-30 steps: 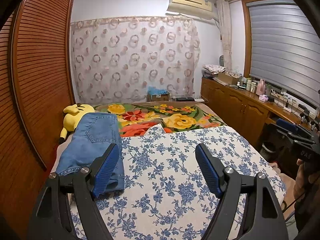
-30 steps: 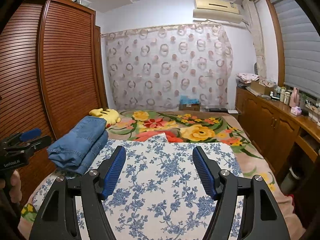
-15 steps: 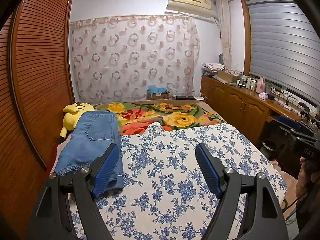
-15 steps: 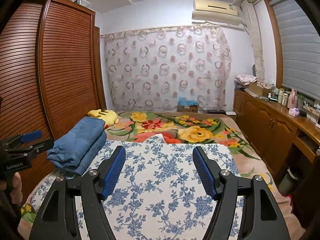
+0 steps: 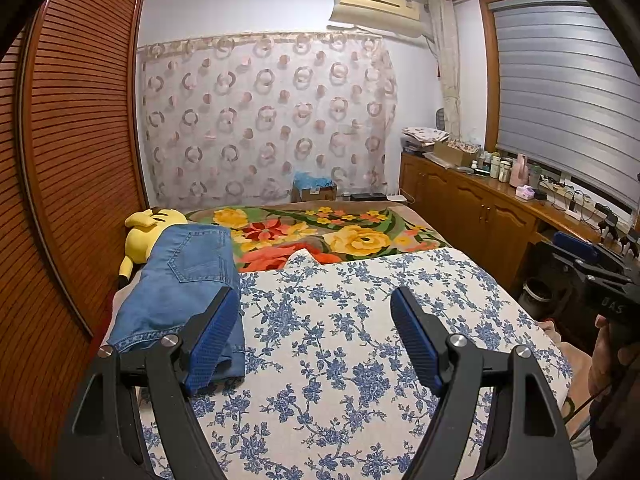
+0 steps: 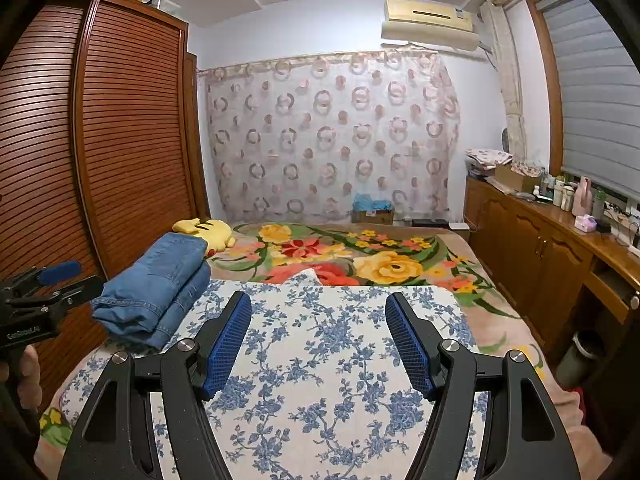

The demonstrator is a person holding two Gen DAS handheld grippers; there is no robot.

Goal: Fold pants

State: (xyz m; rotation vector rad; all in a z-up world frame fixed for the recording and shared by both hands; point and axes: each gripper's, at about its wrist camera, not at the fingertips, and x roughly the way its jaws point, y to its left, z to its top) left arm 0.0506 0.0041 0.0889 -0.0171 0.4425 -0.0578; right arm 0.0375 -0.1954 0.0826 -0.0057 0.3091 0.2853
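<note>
Folded blue jeans (image 5: pixel 182 288) lie at the left edge of the bed, on the blue-flowered white sheet (image 5: pixel 340 344). In the right wrist view the jeans (image 6: pixel 154 292) show as a thick folded stack. My left gripper (image 5: pixel 316 332) is open and empty, held above the sheet just right of the jeans. My right gripper (image 6: pixel 318 340) is open and empty above the middle of the sheet. Each gripper shows at the edge of the other's view: the left gripper (image 6: pixel 48 284) and the right gripper (image 5: pixel 592 264).
A yellow plush toy (image 5: pixel 148 232) lies behind the jeans. A floral blanket (image 5: pixel 340 236) covers the far half of the bed. A slatted wooden wardrobe (image 5: pixel 68 160) stands on the left. A wooden cabinet (image 5: pixel 480 208) with bottles runs along the right.
Both grippers stay open and empty. The views drift only slightly; the jeans have not moved.
</note>
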